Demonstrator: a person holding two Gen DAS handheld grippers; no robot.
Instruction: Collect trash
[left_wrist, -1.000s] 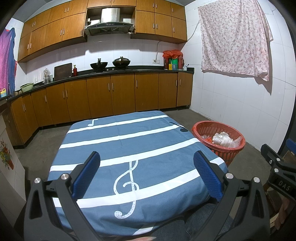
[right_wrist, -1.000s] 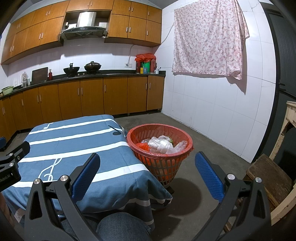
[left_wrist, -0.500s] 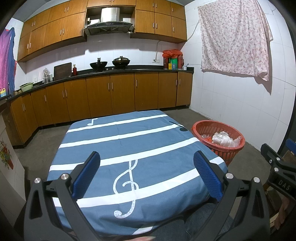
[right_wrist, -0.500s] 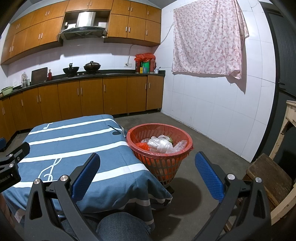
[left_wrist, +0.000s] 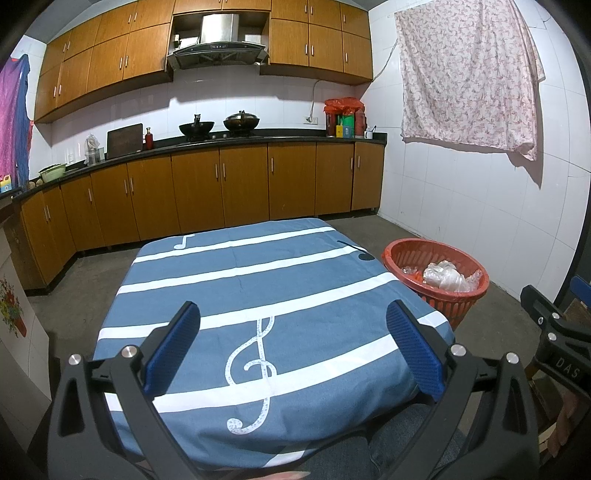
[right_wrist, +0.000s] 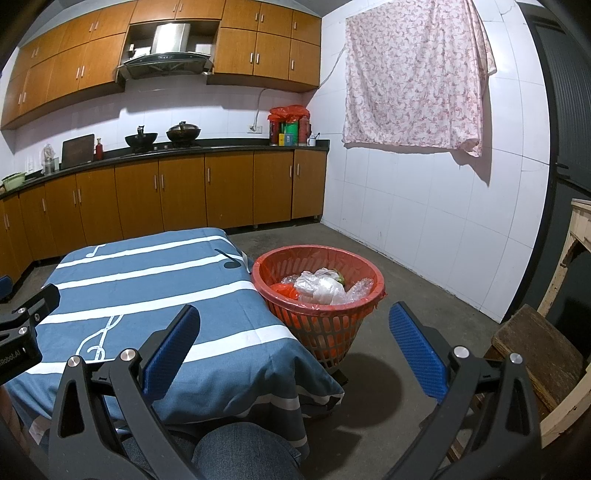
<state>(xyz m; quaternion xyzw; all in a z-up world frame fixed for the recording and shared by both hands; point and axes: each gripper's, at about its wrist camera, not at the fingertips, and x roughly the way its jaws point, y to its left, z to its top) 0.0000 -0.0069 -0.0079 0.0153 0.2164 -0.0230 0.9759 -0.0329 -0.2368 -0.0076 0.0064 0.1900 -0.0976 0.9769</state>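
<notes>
- Blue-padded left tool (left_wrist: 293, 338) spread wide over the tabletop (left_wrist: 258, 280), pinching nothing.
- Blue-padded right tool (right_wrist: 293, 338) spread just as wide, empty, aimed toward the basket (right_wrist: 319, 295).
- One red plastic basket on the concrete floor (right_wrist: 424, 295), just beside the tabletop's right corner, lined with a red bag.
- Trash (right_wrist: 321, 288) heaped inside the basket: crumpled clear and white plastic, an orange scrap; exact count impossible to tell.
- One blue cloth with white stripes, one large treble clef (left_wrist: 255, 365) and a few music notes covering the tabletop.
- Letters "DAS" legible on the right tool's body at the left view's edge; partial "Robot.AI" on the left tool's body in the right view.
- Two dark woks (left_wrist: 219, 125) on the far counter, one range hood (left_wrist: 218, 51) above, one floral cloth (right_wrist: 413, 74) hung on the white tiled wall.
- One worn wooden stool (right_wrist: 535, 350) at lower right; denim-clad knee (right_wrist: 240, 450) low in the right view.
</notes>
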